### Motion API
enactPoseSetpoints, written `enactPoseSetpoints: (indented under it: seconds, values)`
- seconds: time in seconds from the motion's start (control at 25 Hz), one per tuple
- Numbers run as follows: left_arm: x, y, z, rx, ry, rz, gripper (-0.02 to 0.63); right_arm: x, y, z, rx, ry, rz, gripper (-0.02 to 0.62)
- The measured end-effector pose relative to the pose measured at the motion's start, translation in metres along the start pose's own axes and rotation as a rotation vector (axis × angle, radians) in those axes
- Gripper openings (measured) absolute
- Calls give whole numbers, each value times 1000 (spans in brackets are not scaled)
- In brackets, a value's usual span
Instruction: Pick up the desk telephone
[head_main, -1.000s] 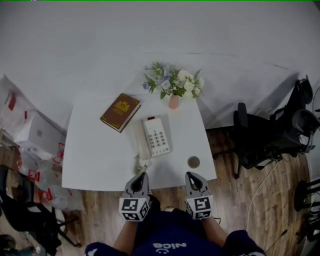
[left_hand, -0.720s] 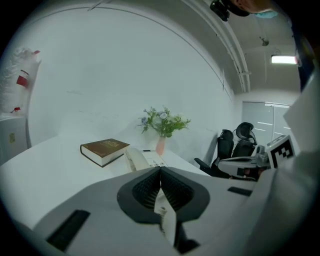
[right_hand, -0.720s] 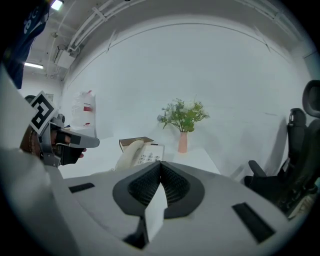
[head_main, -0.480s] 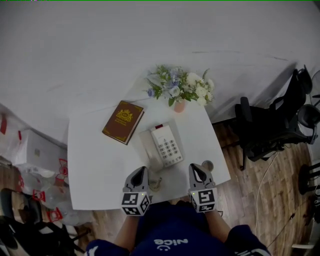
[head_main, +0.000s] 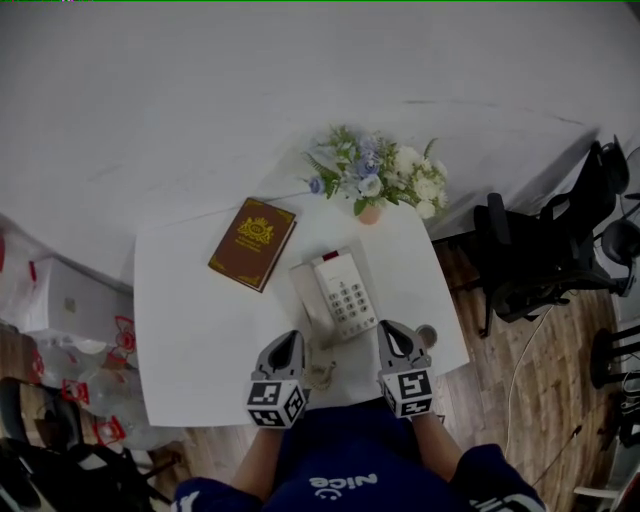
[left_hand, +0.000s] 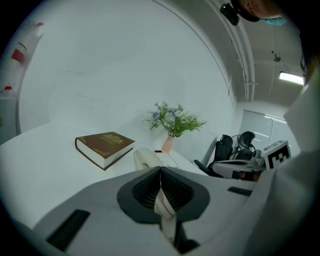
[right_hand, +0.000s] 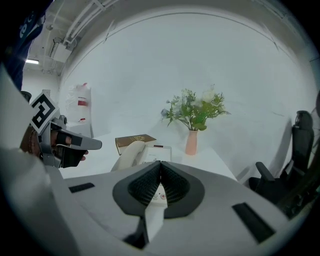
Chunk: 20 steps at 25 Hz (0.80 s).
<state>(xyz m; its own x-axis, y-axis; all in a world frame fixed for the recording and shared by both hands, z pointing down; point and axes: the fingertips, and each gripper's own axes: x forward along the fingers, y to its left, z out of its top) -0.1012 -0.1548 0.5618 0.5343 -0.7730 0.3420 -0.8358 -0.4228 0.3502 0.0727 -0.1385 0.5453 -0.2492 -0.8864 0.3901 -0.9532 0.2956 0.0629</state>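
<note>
The cream desk telephone (head_main: 345, 296) lies on the white table (head_main: 190, 320), its handset (head_main: 310, 305) in the cradle on its left side. Its coiled cord (head_main: 320, 374) hangs at the near table edge. My left gripper (head_main: 289, 340) is shut and empty, just short of the handset's near end. My right gripper (head_main: 387, 330) is shut and empty too, off the phone's near right corner. In the left gripper view the handset (left_hand: 147, 159) shows just past the shut jaws. The right gripper view has the telephone (right_hand: 137, 154) ahead and to the left.
A brown book (head_main: 252, 243) lies left of the phone, and a pink vase of flowers (head_main: 380, 182) stands behind it. A small round object (head_main: 427, 335) sits near the table's right edge. Black office chairs (head_main: 540, 260) stand to the right, bags and boxes (head_main: 60, 300) to the left.
Both grippers have come forward from before the table edge to over its near part, close to the phone. Their jaws stayed shut.
</note>
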Motion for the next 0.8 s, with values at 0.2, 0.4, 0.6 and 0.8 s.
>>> enactPoseSetpoints:
  seconds: [0.2, 0.4, 0.6, 0.8]
  values:
    - [2, 6, 6, -21, -4, 76, 17, 13, -11, 7, 9, 8, 47, 23]
    - [6, 6, 13, -48, 5, 90, 17, 24, -17, 9, 3, 48, 100, 23]
    - [13, 5, 9, -85, 30, 93, 20, 33, -25, 9, 22, 66, 134, 25]
    - [20, 6, 5, -130, 56, 83, 175, 42, -30, 5, 21, 113, 184, 31]
